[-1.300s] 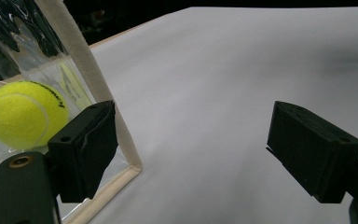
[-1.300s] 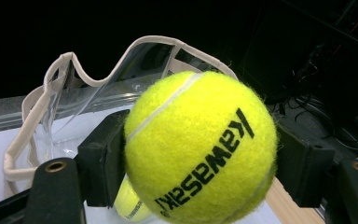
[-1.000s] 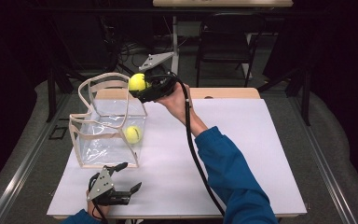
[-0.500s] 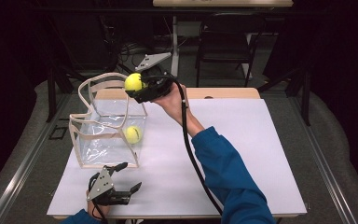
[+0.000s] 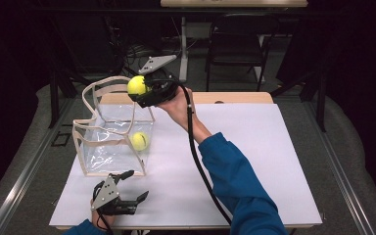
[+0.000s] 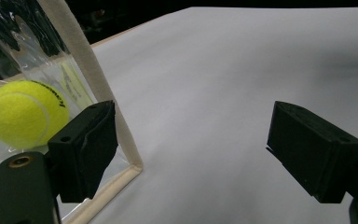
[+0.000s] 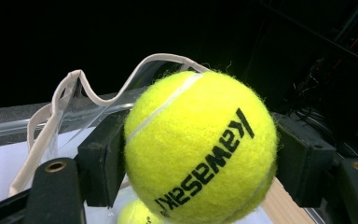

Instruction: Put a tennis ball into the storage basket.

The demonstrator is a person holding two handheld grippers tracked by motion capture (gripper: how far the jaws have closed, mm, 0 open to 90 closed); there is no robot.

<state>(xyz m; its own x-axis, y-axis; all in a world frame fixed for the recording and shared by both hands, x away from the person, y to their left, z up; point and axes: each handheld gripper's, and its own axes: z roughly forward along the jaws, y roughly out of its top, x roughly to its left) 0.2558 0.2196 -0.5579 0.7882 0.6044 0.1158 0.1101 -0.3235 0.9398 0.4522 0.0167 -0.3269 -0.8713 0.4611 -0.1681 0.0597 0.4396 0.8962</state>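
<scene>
White table [image 5: 254, 161], dark room behind. Right gripper [image 5: 144, 88] clamps tennis ball [image 5: 137, 84] above clear bag [image 5: 112, 142]; left gripper [image 5: 127, 186] jaws wide, empty. Risk: ball clips floppy rim, bounces out.

A dark room, grey floor [image 5: 357, 147], a black chair [image 5: 235, 46] behind the table [image 5: 274, 147].

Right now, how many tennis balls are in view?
2. One tennis ball is clamped in the right gripper above the clear bag; the second ball lies inside that bag.
</scene>
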